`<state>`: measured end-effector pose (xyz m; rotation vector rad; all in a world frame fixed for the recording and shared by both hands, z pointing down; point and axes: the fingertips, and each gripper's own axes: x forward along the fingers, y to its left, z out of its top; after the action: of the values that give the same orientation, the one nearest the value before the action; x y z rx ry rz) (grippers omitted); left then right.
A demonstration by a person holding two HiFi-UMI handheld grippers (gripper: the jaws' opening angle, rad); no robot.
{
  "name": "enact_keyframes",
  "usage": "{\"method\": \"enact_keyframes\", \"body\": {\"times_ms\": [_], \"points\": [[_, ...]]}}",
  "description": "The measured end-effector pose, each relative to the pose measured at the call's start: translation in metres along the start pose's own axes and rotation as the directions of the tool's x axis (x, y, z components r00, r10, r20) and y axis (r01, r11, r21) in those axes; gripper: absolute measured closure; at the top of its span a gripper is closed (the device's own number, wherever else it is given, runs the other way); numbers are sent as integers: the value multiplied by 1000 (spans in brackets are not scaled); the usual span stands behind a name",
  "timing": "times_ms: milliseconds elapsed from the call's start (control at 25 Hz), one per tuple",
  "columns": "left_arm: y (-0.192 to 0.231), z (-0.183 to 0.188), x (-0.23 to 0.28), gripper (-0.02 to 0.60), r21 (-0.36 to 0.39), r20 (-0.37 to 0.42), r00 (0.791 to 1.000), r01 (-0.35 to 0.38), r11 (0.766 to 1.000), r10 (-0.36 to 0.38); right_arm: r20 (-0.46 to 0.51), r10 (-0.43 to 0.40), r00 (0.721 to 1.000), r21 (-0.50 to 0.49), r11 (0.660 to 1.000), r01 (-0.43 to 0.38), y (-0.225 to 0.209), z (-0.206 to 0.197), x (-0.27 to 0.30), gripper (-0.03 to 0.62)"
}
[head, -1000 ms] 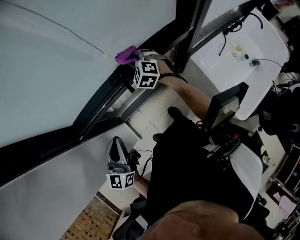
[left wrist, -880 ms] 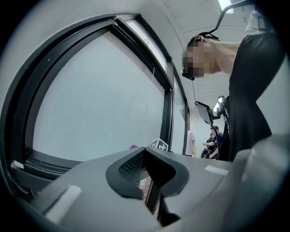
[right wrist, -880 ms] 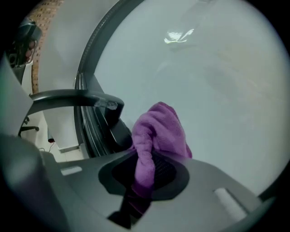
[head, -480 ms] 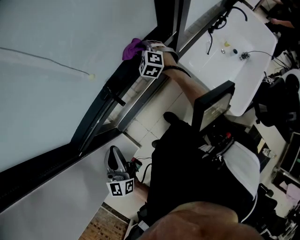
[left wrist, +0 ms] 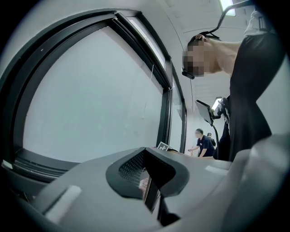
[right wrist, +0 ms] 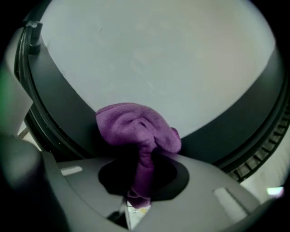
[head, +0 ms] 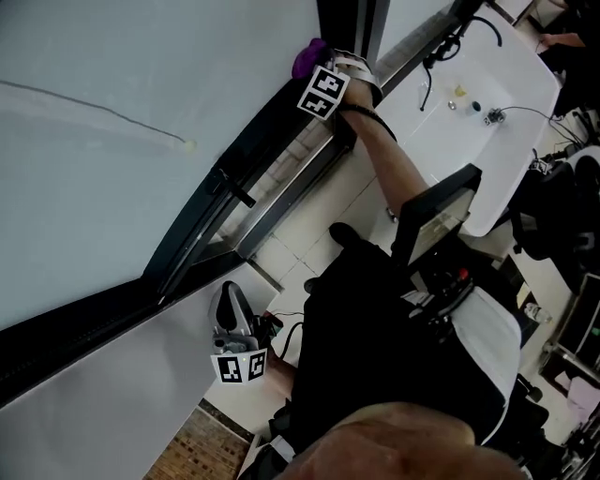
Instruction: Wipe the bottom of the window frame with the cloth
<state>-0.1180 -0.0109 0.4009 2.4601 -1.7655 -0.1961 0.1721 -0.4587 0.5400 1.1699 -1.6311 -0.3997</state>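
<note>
**A:** How many of each thing do you count?

**B:** Two grippers, one cloth and one window frame. There is a marker cube [head: 323, 92] on the right tool and another cube [head: 242, 366] on the left. One thin cord [head: 103, 111] runs across the glass [head: 112, 206], and one white table [head: 511, 112] stands behind the person.

**A:** What is the right gripper [right wrist: 136, 199] doing?

**B:** Its jaws are clamped on a fold of the purple cloth [right wrist: 136, 127]. The rest of the cloth bunches out in front and lies against the dark bottom rail of the window frame [head: 258, 131], just below the glass.

**A:** And the left gripper [left wrist: 152, 197]?

**B:** Its jaws are pressed together with nothing between them. It hangs low beside the person's leg, above the floor tiles [head: 309, 225] and well apart from the rail.

**A:** What differs from a second ago?

**B:** The right gripper and the cloth have slid along the rail. A second ago the cloth sat just beside the bead at the end of the cord. Half a second ago it was already clear of the bead. Now it is well apart from the bead and near the upright bar [head: 349, 19] of the frame. The left gripper has kept its low place and its jaws are unchanged.
</note>
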Motion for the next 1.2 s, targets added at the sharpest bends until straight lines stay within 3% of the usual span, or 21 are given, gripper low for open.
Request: {"method": "enact_keyframes", "body": {"times_ms": [160, 200, 240, 280, 320, 360, 400, 440, 480, 520, 600, 640, 720, 800, 1000, 1200], "points": [[5, 1, 0, 591, 3, 2, 1000, 11, 1000, -11, 102, 62, 993, 202, 976, -82, -3, -9, -18, 531], [8, 1, -4, 591, 1, 3, 1000, 7, 1000, -7, 171, 90, 981, 284, 949, -137, 0, -4, -37, 531], [11, 1, -7, 591, -2, 6, 1000, -1, 1000, 1, 272, 128, 954, 369, 902, -226, 7, 8, -60, 531], [13, 1, -11, 589, -6, 12, 1000, -8, 1000, 9, 396, 176, 901, 438, 827, -354, 16, 26, -85, 530], [13, 1, -14, 591, -9, 19, 1000, -16, 1000, 16, 525, 228, 820, 471, 725, -503, 30, 47, -110, 530], [13, 1, -17, 589, -11, 27, 999, -22, 1000, 22, 635, 275, 722, 462, 614, -640, 46, 69, -135, 530], [12, 2, -20, 590, -12, 35, 999, -27, 1000, 28, 710, 312, 632, 424, 526, -737, 63, 89, -156, 530], [11, 4, -23, 589, -11, 43, 999, -31, 999, 32, 745, 343, 572, 377, 491, -785, 79, 106, -171, 530], [10, 7, -26, 591, -9, 48, 998, -35, 999, 36, 746, 372, 552, 329, 515, -791, 94, 120, -180, 530], [10, 9, -29, 591, -7, 52, 998, -41, 999, 41, 723, 397, 566, 277, 583, -764, 108, 132, -184, 530], [12, 11, -34, 591, -10, 54, 997, -56, 998, 57, 634, 431, 642, 145, 749, -647, 135, 148, -179, 529], [13, 12, -35, 591, -14, 53, 996, -66, 998, 66, 578, 437, 689, 73, 813, -577, 147, 152, -170, 530], [16, 12, -35, 591, -19, 47, 995, -83, 996, 84, 485, 421, 766, -36, 885, -464, 165, 156, -148, 530], [17, 15, -34, 589, -20, 37, 995, -96, 995, 97, 455, 389, 801, -83, 914, -397, 167, 157, -138, 534], [14, 14, -29, 591, -14, 29, 995, -99, 995, 99, 451, 373, 811, -134, 927, -352, 159, 150, -132, 533], [10, 10, -20, 591, -10, 20, 997, -70, 997, 70, 399, 298, 867, -80, 953, -291, 118, 110, -99, 533]]}}
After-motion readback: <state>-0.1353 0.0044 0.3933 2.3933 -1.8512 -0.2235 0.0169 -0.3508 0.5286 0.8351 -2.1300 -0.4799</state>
